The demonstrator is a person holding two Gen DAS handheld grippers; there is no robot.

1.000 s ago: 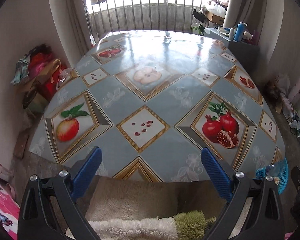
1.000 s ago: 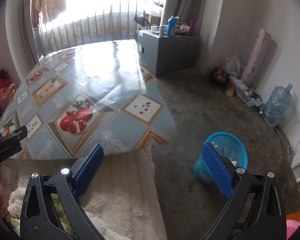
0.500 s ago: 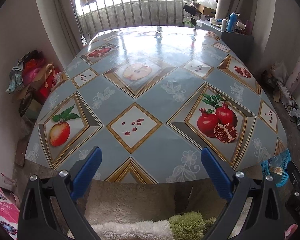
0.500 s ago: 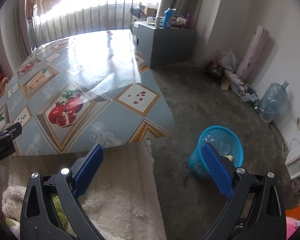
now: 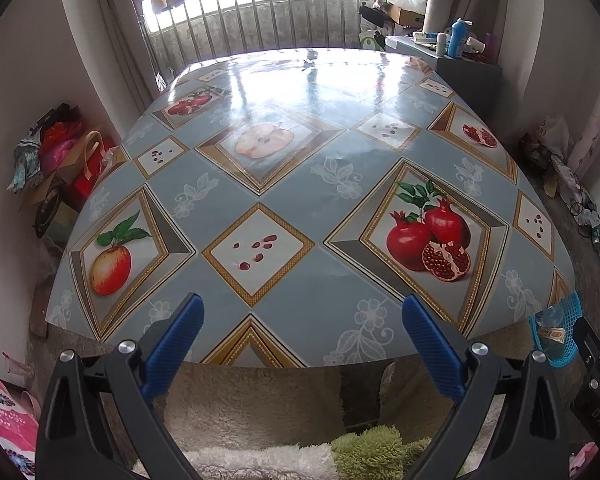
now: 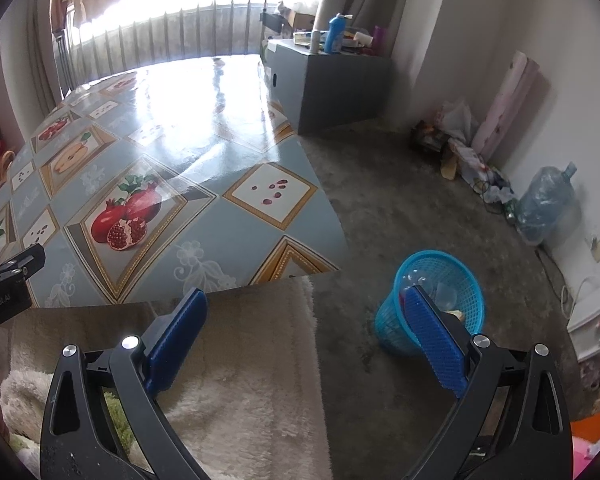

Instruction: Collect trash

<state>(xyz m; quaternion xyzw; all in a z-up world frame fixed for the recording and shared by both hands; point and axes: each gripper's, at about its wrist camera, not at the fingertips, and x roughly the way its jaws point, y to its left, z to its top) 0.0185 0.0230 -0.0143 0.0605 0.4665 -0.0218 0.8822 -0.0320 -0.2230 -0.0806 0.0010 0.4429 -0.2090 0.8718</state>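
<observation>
Black left gripper [image 6: 4, 284] reads "enRobot.AI", jaws spread, empty; right gripper [image 6: 306, 332] spread above blue basket [image 6: 470, 280].

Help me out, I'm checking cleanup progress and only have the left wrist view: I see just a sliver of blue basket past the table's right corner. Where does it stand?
Observer: The basket stands upright on the bare floor, apart from the table.
Operator: Anything in it?
Observer: Yes, clear plastic and other scraps lie inside.
Operator: Is the right gripper carrying anything?
Observer: No, the right gripper is open, nothing between its fingers.
</observation>
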